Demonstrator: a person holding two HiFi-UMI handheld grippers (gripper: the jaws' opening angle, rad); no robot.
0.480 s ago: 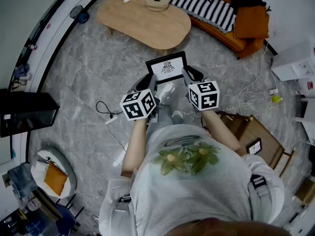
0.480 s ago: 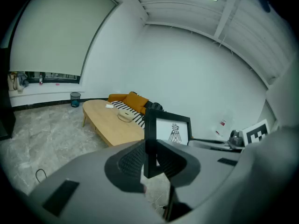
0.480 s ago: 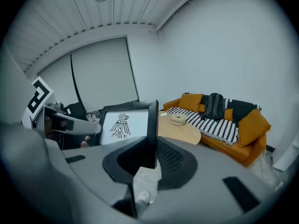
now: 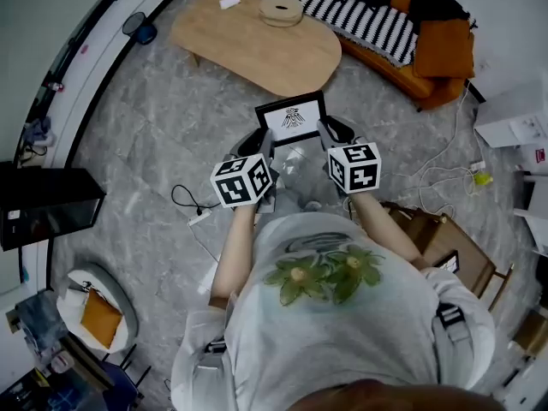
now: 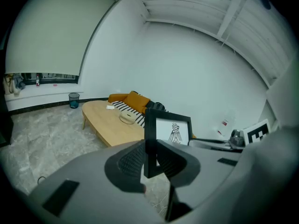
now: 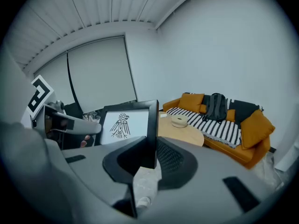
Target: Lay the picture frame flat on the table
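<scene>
picture frame (image 4: 292,118) | edges pinched: left claw (image 4: 262,141), right claw (image 4: 330,130) | bottom corners hidden

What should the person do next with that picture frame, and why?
Probably step forward and bring the picture frame over the wooden table. The left gripper and right gripper each clamp a side edge, the frame stands upright, and the head view shows floor beneath it, not tabletop.
</scene>
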